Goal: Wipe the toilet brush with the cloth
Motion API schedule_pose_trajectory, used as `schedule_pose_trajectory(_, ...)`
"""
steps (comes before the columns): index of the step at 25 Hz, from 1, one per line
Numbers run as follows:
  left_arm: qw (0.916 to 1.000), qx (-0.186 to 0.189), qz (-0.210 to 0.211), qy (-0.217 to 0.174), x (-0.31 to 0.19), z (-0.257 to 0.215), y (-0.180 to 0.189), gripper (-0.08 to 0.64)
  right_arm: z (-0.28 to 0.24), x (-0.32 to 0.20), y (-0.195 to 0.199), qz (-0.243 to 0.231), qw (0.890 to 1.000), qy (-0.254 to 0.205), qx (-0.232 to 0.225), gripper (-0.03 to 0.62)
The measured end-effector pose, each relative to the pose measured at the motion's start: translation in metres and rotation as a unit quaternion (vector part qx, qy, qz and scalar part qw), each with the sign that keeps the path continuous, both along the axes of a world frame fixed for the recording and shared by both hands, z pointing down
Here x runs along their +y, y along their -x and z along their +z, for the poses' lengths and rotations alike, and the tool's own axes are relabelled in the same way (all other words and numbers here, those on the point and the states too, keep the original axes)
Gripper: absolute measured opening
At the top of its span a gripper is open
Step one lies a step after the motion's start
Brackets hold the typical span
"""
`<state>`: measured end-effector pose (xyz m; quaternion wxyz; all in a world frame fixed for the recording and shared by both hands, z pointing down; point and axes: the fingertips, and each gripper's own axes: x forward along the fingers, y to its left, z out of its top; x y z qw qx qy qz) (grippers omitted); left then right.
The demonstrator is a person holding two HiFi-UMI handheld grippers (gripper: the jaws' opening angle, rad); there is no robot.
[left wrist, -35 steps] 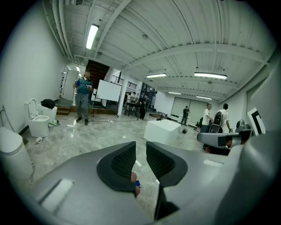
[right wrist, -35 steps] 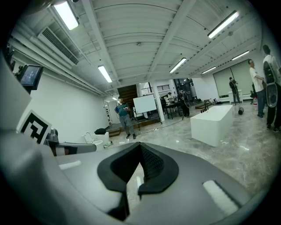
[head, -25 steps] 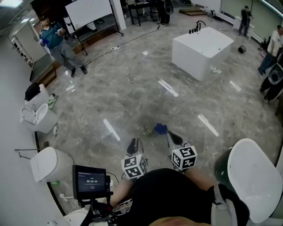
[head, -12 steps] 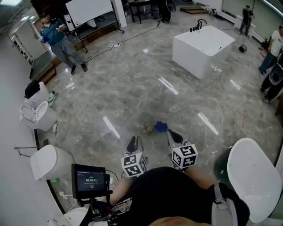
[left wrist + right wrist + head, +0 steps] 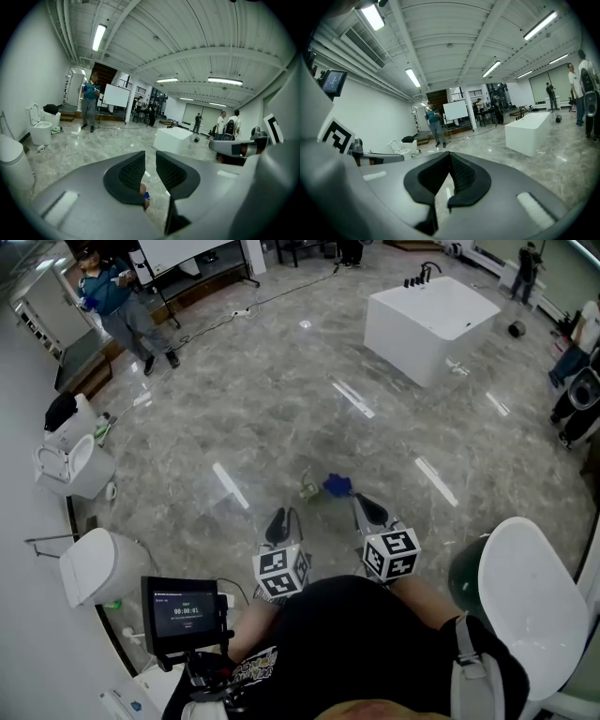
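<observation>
A blue cloth (image 5: 337, 486) lies crumpled on the grey marble floor, a short way beyond both grippers. Just left of it lies a small pale greenish object (image 5: 308, 489), too small to tell whether it is the toilet brush. My left gripper (image 5: 278, 524) hovers short of them, its jaws parted by a narrow gap with nothing between them; in the left gripper view (image 5: 150, 166) a bit of the blue cloth (image 5: 146, 195) peeks out below the jaws. My right gripper (image 5: 368, 510) hangs just near of the cloth, and in the right gripper view (image 5: 449, 171) its pads meet on nothing.
A white bathtub (image 5: 429, 322) stands far ahead. Toilets (image 5: 75, 470) (image 5: 98, 566) line the left wall, and a white toilet lid (image 5: 534, 615) is close at my right. A small screen (image 5: 183, 613) sits at lower left. A person (image 5: 117, 301) stands far left; others stand at far right.
The head view has shifted slightly, so the floor objects sit a little higher in the picture. Neither gripper has moved, and the cloth lies where it was.
</observation>
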<state>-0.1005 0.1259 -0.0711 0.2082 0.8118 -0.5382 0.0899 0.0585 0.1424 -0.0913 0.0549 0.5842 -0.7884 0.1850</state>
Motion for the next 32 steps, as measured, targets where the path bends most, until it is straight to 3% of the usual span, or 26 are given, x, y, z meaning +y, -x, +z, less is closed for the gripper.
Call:
schedule_pose_trajectory(11, 1.0000, 0.009, -0.002, -0.001, -0.003, 0.014, 0.011, 0.074, 0.015, 0.000, 0.003, 0.020, 1.000, 0.005, -0.011, 0.003)
schedule_pose_trajectory(20, 0.9992, 0.008, 0.024, 0.032, 0.023, 0.036, 0.016, 0.074, 0.028, 0.028, 0.016, 0.038, 0.999, 0.017, -0.018, 0.003)
schedule_pose_trajectory(26, 0.9983, 0.006, 0.049, 0.032, 0.035, 0.055, 0.029, 0.074, 0.043, 0.050, 0.035, 0.056, 0.998, 0.012, -0.018, 0.003)
schedule_pose_trajectory(32, 0.9968, 0.000, 0.057, 0.057, -0.004, 0.066, 0.047, 0.074, 0.050, 0.009, 0.050, 0.064, 0.997, 0.035, -0.020, 0.003)
